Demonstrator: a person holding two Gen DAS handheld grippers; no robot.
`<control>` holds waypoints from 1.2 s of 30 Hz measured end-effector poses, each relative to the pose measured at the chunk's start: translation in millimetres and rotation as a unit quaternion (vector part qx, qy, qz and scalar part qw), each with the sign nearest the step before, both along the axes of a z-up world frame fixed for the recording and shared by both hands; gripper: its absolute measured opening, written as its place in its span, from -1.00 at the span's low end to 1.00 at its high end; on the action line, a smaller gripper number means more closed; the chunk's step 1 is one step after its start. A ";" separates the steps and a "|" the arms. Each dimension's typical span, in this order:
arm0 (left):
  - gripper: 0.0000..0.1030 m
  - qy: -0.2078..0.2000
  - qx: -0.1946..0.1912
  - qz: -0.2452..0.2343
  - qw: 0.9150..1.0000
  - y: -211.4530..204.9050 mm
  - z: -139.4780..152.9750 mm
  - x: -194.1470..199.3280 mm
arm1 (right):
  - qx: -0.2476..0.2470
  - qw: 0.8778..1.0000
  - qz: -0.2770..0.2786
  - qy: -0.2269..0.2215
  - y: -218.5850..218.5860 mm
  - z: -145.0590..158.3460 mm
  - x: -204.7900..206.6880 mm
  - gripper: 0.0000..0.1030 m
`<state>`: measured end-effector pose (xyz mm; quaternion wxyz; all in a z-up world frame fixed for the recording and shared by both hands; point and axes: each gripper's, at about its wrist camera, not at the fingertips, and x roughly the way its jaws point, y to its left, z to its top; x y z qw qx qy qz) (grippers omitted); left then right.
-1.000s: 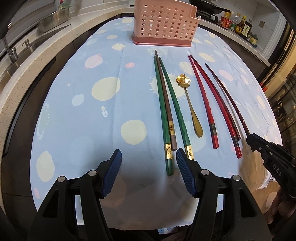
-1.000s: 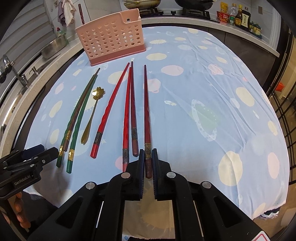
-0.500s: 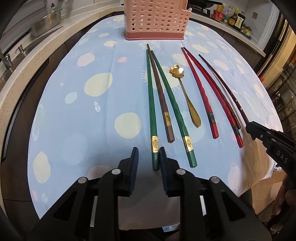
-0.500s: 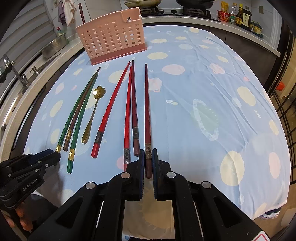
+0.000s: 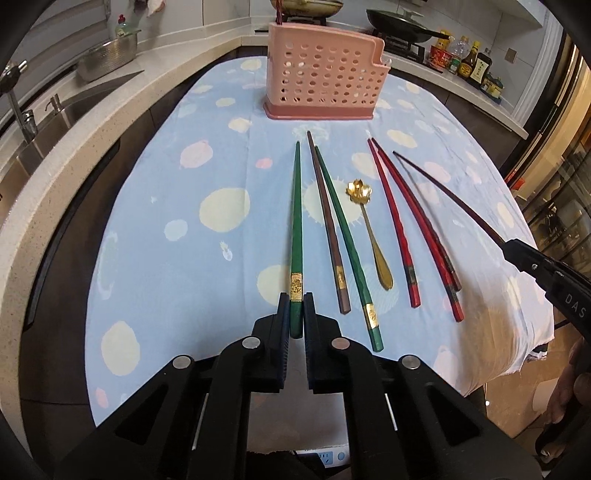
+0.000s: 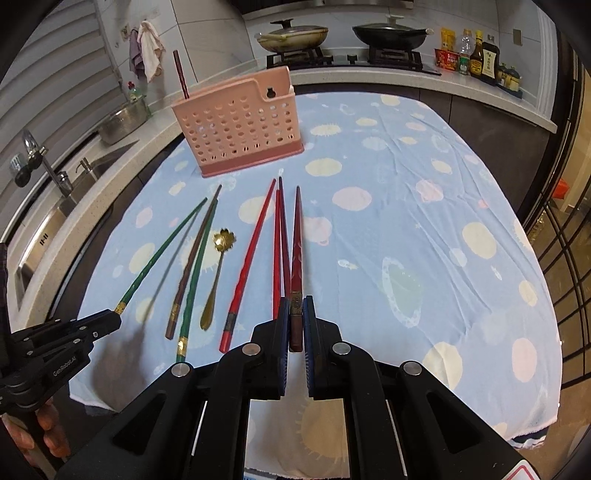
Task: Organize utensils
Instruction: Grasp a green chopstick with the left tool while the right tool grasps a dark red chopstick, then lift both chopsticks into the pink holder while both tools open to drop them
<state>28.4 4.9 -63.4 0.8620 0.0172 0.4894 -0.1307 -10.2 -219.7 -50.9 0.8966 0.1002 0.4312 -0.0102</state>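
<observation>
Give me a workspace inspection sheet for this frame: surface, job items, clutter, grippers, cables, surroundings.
Surface: blue spotted cloth over the table, wrinkled, hanging off the near edge.
Job's things: pink perforated holder upright at the far end, one dark chopstick standing in it. On the cloth: brown chopstick, green chopstick, gold flower spoon, three red chopsticks.
Clutter: nothing seen.
Grippers: left gripper jaws closing on a green chopstick, its tip off the cloth; right gripper shut on a dark red chopstick, also raised.
Cables: nothing seen.
Surroundings: sink, steel bowl, two pans, sauce bottles.
</observation>
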 end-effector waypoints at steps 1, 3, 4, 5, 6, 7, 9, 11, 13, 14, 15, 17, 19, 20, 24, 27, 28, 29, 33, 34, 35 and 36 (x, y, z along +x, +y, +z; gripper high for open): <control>-0.86 -0.008 -0.003 0.002 1.000 1.6 7.2 1.6 | 0.000 1.000 -0.001 -0.009 -0.9 7.4 1.1 -0.87; -0.86 -0.025 -0.008 0.006 1.000 4.0 22.9 6.2 | 0.004 1.000 -0.003 -0.026 -4.2 22.0 4.2 -0.87; -0.86 -0.032 -0.010 0.008 0.999 5.3 30.1 9.1 | 0.006 0.999 -0.004 -0.034 -6.3 29.4 6.3 -0.87; -0.86 -0.040 -0.012 0.010 0.999 6.5 38.1 13.1 | 0.008 0.999 -0.004 -0.043 -8.3 36.2 8.5 -0.87; -0.86 -0.049 -0.015 0.013 0.999 8.2 45.5 17.3 | 0.007 0.999 -0.005 -0.052 -10.4 44.1 11.7 -0.87; -0.86 -0.058 -0.017 0.016 0.998 8.8 52.8 22.0 | 0.005 0.998 -0.006 -0.061 -12.2 51.4 15.5 -0.87; -0.86 -0.076 -0.019 0.021 0.997 9.3 67.2 32.7 | 0.000 0.997 -0.008 -0.079 -16.7 65.3 23.6 -0.87; -0.86 -0.094 -0.020 0.025 0.995 10.1 80.7 42.8 | -0.001 0.995 -0.011 -0.096 -22.2 79.4 33.4 -0.87; -0.86 -0.113 -0.019 0.028 0.993 8.7 94.8 54.3 | -0.004 0.994 -0.014 -0.111 -26.1 91.4 41.4 -0.87; -0.86 -0.121 -0.018 0.029 0.992 8.6 100.0 58.5 | -0.006 0.993 -0.015 -0.118 -27.3 96.8 46.1 -0.87; -0.86 -0.128 -0.019 0.030 0.991 8.2 105.9 64.2 | -0.008 0.992 -0.016 -0.125 -28.4 102.5 50.7 -0.87; -0.86 -0.140 -0.021 0.032 0.989 7.3 116.6 73.0 | -0.007 0.991 -0.016 -0.134 -30.1 110.9 58.6 -0.87; -0.86 -0.151 -0.022 0.033 0.988 5.9 126.5 83.2 | -0.006 0.990 -0.014 -0.140 -30.3 116.7 67.9 -0.87; -0.86 -0.155 -0.024 0.033 0.987 5.4 131.3 86.6 | -0.006 0.990 -0.013 -0.141 -30.2 118.5 72.3 -0.87; -0.86 -0.174 -0.035 0.030 0.984 3.1 153.3 102.4 | 0.007 0.988 -0.006 -0.151 -30.1 129.5 88.5 -0.87; -0.87 -0.188 -0.042 0.029 0.981 2.1 170.1 111.2 | 0.014 0.986 -0.002 -0.167 -29.6 144.3 100.0 -0.87; -0.87 -0.194 -0.045 0.028 0.980 1.2 176.0 114.2 | 0.015 0.985 0.000 -0.173 -28.1 150.7 103.8 -0.87; -0.87 -0.199 -0.047 0.027 0.978 0.1 182.5 116.9 | 0.017 0.983 0.002 -0.181 -27.2 157.4 108.2 -0.87; -0.87 -0.228 -0.056 0.021 0.972 -6.3 212.5 126.7 | 0.022 0.977 0.009 -0.212 -24.4 184.2 127.7 -0.87; -0.87 -0.237 -0.059 0.021 0.969 -8.2 221.4 129.8 | 0.024 0.975 0.010 -0.220 -24.2 190.7 132.6 -0.87; -0.87 -0.246 -0.061 0.022 0.967 -9.2 230.2 133.2 | 0.025 0.973 0.011 -0.228 -23.3 197.6 138.2 -0.87; -0.87 -0.255 -0.063 0.023 0.965 -10.8 239.1 136.9 | 0.025 0.972 0.011 -0.235 -22.7 204.0 144.7 -0.87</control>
